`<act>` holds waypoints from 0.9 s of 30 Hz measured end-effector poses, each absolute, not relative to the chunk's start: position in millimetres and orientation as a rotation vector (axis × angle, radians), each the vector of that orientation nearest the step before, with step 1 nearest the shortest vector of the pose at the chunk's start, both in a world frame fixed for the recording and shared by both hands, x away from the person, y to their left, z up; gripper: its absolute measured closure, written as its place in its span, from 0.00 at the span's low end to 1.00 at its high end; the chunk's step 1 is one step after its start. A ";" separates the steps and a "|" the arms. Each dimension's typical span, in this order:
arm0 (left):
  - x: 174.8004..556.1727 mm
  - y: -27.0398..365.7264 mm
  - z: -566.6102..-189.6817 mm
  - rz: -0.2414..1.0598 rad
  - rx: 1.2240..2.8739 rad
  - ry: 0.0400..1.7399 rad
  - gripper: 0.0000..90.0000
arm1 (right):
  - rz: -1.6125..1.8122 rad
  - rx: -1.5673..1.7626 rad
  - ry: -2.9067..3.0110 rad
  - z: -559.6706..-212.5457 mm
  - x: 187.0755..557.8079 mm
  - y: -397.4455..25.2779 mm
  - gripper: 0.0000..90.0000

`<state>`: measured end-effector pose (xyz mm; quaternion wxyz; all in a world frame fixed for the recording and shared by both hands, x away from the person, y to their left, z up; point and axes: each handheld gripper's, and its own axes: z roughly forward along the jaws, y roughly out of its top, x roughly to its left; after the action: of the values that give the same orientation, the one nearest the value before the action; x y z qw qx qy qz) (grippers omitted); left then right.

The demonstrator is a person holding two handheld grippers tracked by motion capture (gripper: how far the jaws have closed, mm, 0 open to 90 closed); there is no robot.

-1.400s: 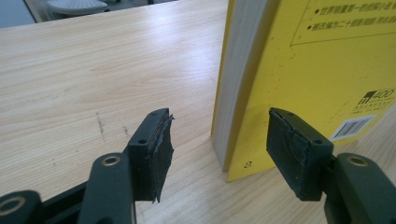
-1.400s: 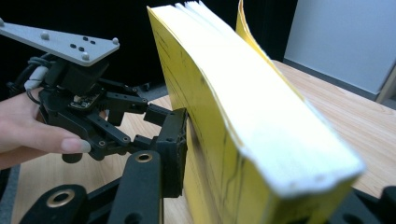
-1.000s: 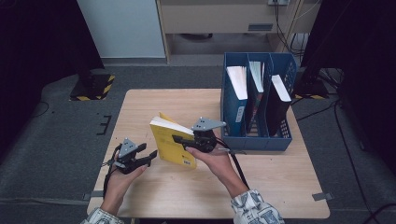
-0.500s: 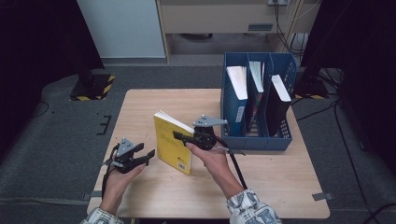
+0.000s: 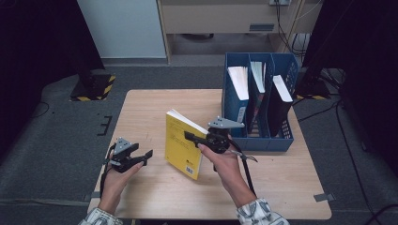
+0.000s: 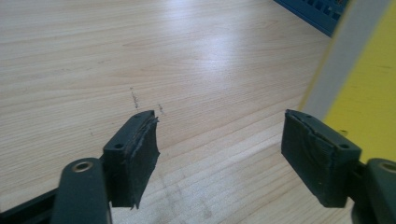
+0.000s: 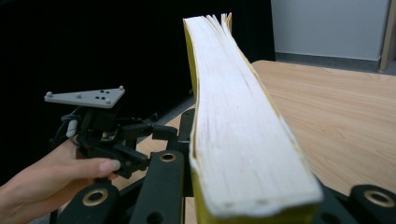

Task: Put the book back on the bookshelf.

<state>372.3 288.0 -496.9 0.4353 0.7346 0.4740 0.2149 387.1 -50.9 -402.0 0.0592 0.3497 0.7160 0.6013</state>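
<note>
A thick yellow book stands nearly upright over the middle of the wooden table, its white page edge facing up and back. My right gripper is shut on its upper right side. In the right gripper view the page block runs away between the two black jaws of my right gripper. My left gripper rests low at the table's front left, open and holding nothing, a short gap left of the book. In the left gripper view, my left gripper spreads wide over bare wood, with the yellow cover at the right.
A blue three-slot file holder stands at the table's right side with books and papers upright in its slots; its corner appears at the top of the left gripper view. Dark floor surrounds the table.
The right gripper has swung the book from leaning back to nearly upright and shifted it slightly. The left gripper has barely moved and stays open.
</note>
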 end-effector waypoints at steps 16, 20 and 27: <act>374.4 286.0 -500.5 0.506 1.857 1.181 0.11 | 1.759 1.163 2.087 -399.5 353.1 -124.9 0.83; 374.8 286.5 -501.4 0.498 1.858 1.191 0.09 | 1.750 1.190 2.065 -400.1 348.3 -138.4 0.83; 375.0 285.4 -502.6 0.500 1.864 1.197 0.08 | 1.711 1.228 2.028 -397.2 341.2 -167.4 0.83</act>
<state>375.0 285.4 -502.6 0.4218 0.7441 0.4779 0.1998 341.2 -167.4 -397.2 0.1086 0.4175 0.6896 0.5817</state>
